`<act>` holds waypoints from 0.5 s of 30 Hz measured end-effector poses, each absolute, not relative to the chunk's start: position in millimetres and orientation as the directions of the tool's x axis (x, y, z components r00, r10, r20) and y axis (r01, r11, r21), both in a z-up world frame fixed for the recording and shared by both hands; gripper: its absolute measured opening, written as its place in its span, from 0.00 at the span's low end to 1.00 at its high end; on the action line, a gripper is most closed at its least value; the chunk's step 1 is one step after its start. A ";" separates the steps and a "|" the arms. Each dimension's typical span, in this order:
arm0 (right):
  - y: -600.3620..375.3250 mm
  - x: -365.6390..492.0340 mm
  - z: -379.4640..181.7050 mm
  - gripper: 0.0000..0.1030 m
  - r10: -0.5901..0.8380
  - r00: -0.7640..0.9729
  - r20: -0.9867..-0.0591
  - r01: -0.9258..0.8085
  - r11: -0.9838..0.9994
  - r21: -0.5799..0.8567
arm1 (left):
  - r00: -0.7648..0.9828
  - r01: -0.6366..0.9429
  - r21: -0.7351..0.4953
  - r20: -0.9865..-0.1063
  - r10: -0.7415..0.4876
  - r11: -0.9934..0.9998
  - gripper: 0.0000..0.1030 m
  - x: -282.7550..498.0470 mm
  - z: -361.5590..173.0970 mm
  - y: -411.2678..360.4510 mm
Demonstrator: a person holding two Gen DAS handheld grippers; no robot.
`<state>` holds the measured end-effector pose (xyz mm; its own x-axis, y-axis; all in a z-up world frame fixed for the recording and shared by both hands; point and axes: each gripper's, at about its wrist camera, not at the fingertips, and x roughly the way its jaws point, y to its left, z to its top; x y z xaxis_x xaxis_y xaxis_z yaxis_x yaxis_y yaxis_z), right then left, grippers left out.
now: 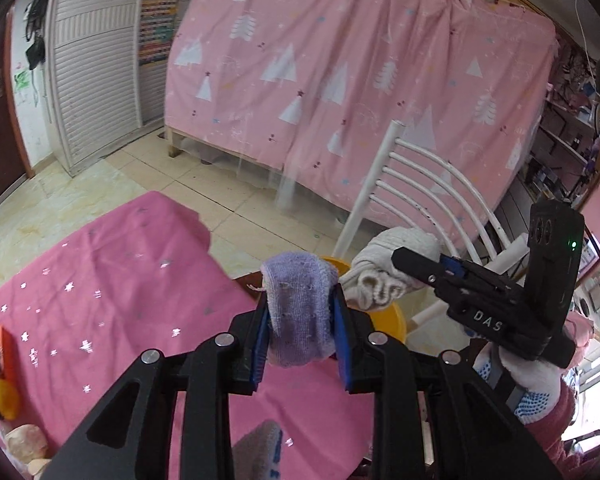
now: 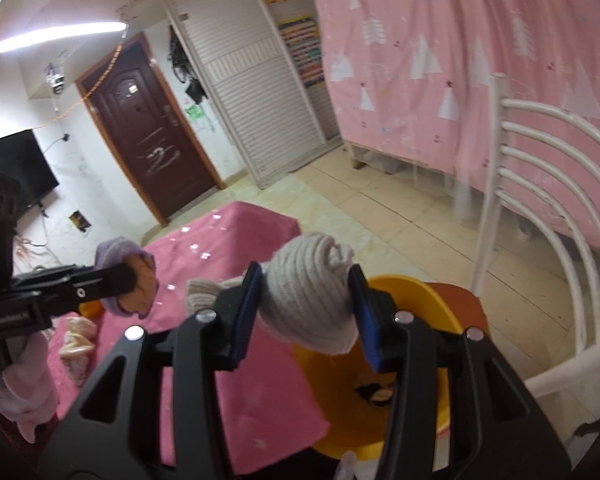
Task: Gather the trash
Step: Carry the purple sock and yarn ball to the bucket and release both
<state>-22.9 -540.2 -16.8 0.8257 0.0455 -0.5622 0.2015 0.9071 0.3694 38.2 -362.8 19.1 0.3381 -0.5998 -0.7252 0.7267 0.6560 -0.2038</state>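
Socks clamped in both grippers beside a yellow basin.

Left gripper (image 1: 300, 320) pinches a rolled lilac sock (image 1: 300, 308) between its blue pads, jaws narrow, above the pink star-print tablecloth (image 1: 112, 280); right gripper (image 2: 306, 308) grips a balled grey ribbed sock (image 2: 312, 292), jaws moderately apart, above the rim of the yellow basin (image 2: 420, 296). Only the right wrist view looks into the basin, where a dark and pale scrap (image 2: 374, 392) lies, and shows the brown door (image 2: 152, 140) and the lilac sock's orange end. Only the left wrist view shows the orange case (image 1: 0, 344) and the amber egg-shaped thing (image 1: 4, 398) at the table's left edge, plus the dotted work glove (image 1: 528, 384) holding the right gripper. Both views show the white chair (image 1: 416, 188).
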 end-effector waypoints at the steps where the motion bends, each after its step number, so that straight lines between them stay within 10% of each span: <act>1: -544.0 -23.8 -19.5 0.42 0.040 0.823 -0.566 0.211 0.905 0.370 | 0.328 0.731 -0.208 -0.728 -0.602 0.650 0.19 38.0 17.6 -366.8; 5: -555.9 -30.0 -29.7 0.43 0.039 0.820 -0.571 0.234 0.887 0.397 | 0.290 0.749 -0.217 -0.742 -0.604 0.626 0.25 37.5 12.4 -394.4; 9: -559.3 -32.9 -34.3 0.43 0.031 0.815 -0.578 0.245 0.886 0.393 | 0.292 0.757 -0.207 -0.742 -0.604 0.620 0.60 36.4 14.0 -412.3; 15: -557.2 -33.9 -33.3 0.43 0.042 0.814 -0.579 0.237 0.887 0.397 | 0.300 0.747 -0.215 -0.735 -0.608 0.629 0.60 35.7 20.1 -411.8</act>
